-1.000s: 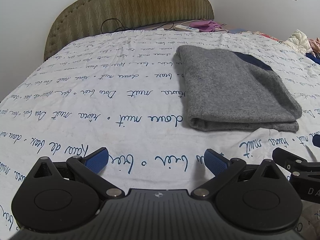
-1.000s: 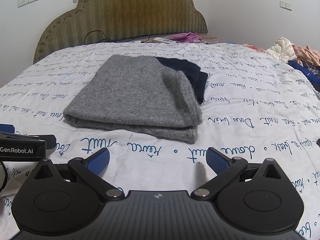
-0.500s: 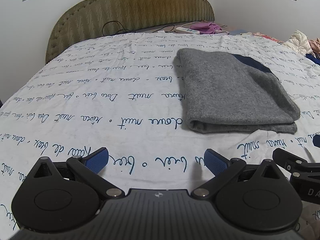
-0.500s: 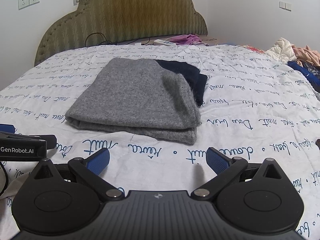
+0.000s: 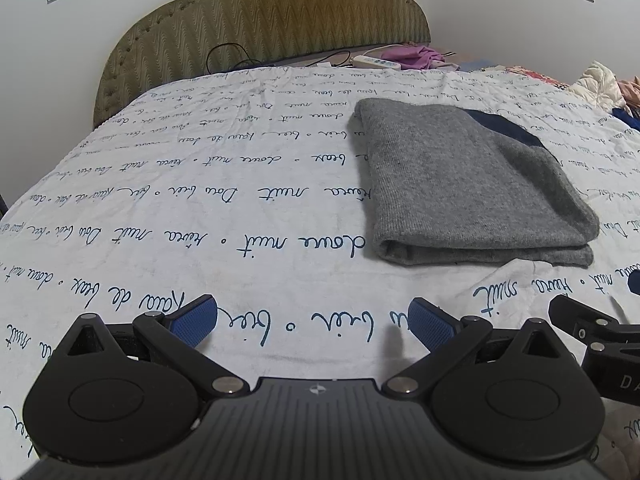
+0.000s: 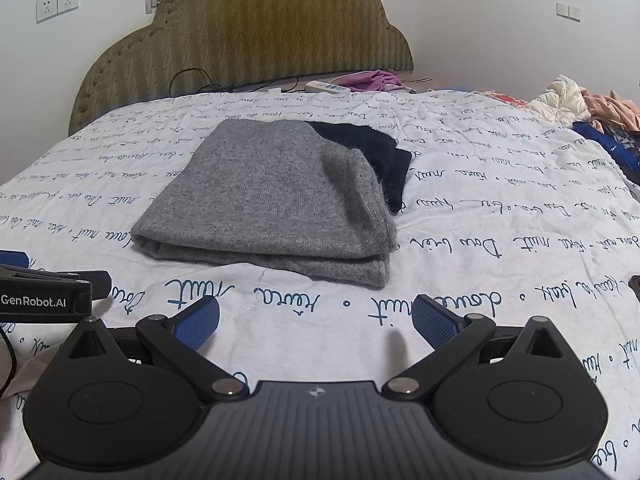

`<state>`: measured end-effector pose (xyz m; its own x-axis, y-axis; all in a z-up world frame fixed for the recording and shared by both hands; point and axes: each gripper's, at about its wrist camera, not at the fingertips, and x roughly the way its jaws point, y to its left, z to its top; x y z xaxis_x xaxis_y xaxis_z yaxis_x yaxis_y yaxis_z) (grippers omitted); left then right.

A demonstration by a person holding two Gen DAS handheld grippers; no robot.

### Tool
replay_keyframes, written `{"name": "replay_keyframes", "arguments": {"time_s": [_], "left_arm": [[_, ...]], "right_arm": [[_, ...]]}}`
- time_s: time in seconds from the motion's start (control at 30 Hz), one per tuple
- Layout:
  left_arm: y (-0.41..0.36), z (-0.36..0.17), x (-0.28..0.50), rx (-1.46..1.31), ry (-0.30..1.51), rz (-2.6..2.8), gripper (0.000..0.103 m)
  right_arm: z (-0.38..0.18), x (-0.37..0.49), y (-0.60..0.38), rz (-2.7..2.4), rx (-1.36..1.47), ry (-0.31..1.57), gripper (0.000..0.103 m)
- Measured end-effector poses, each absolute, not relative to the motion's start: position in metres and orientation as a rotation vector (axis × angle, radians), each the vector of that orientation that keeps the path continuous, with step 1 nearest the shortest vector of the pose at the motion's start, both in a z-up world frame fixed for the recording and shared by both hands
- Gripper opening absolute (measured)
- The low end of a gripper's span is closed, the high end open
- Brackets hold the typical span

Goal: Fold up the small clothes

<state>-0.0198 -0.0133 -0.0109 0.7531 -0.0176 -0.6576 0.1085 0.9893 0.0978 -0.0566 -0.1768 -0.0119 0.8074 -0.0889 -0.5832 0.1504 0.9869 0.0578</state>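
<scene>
Sweater (image 6: 276, 196) — one grey knit, folded into a flat rectangle, its doubled edge facing the grippers, with one dark navy piece (image 6: 376, 156) poking out from under its far right corner. It lies on the bed's white quilt (image 6: 500, 208), printed with blue handwriting, ahead of both grippers and touching neither. Two grippers: the left gripper (image 5: 312, 320) and the right gripper (image 6: 316, 318) hover low over the quilt side by side, each with its jaws spread wide and nothing between the blue pads. Beyond stand one olive headboard (image 6: 248, 36), one white power strip (image 6: 326, 86) and one purple cloth (image 6: 372, 79) — a heap of clothes (image 6: 592, 108) sits at far right
</scene>
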Motion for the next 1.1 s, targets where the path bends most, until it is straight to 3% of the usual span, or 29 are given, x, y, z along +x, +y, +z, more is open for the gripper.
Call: {"name": "replay_keyframes", "arguments": {"time_s": [1.1], "left_arm": [[-0.0113,-0.0070,-0.0226,0.131,0.703,-0.070,0.103]], "right_arm": [[-0.0097,-0.0570,-0.1742,-0.126,0.101,0.614,0.103]]}}
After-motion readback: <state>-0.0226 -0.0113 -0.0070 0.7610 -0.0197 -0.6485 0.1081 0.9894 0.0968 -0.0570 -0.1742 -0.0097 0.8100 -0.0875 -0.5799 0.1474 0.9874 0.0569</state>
